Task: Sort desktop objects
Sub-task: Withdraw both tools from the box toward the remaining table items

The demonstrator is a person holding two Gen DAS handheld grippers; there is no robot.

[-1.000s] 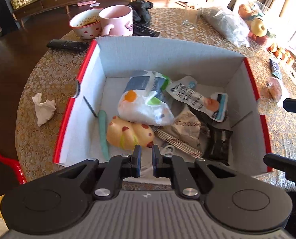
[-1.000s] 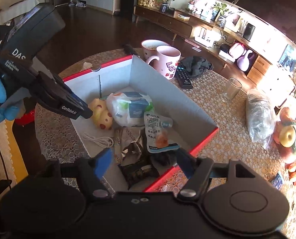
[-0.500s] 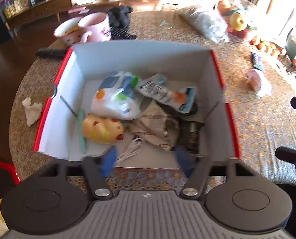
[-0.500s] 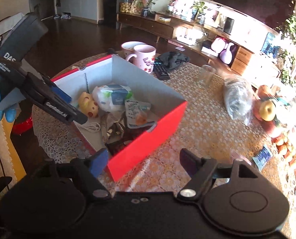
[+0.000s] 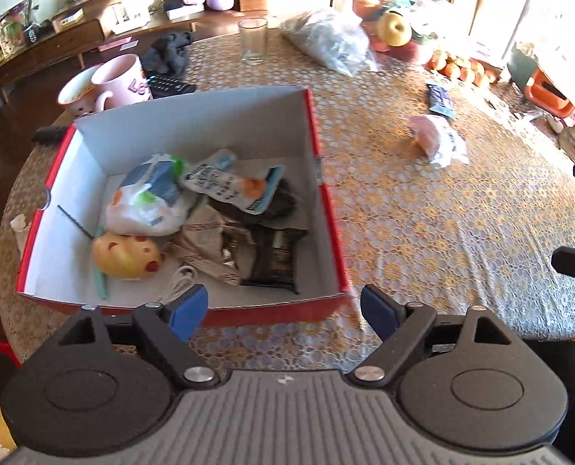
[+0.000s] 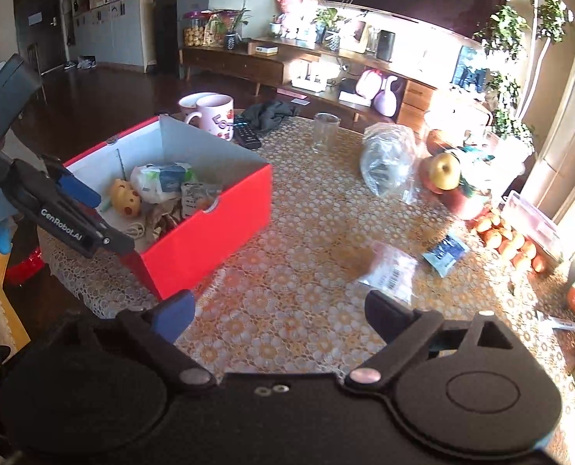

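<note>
Flanking one red box (image 5: 328, 209), two grippers spread wide.

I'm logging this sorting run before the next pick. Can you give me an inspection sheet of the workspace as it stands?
Surface: round table under a lace-patterned cloth.
Job's things: red box holding a white plastic bag, a yellow spotted toy and snack packets; a clear-wrapped packet and a blue packet lie loose on the cloth.
Clutter: pink mug, remote, empty glass, bag of dark contents, fruit.
Grippers: left gripper jaws open, empty, at the box's near edge; right gripper jaws open, empty, above the cloth.
Cables: white cord in the box.
Surroundings: wooden sideboard, potted plants.
</note>
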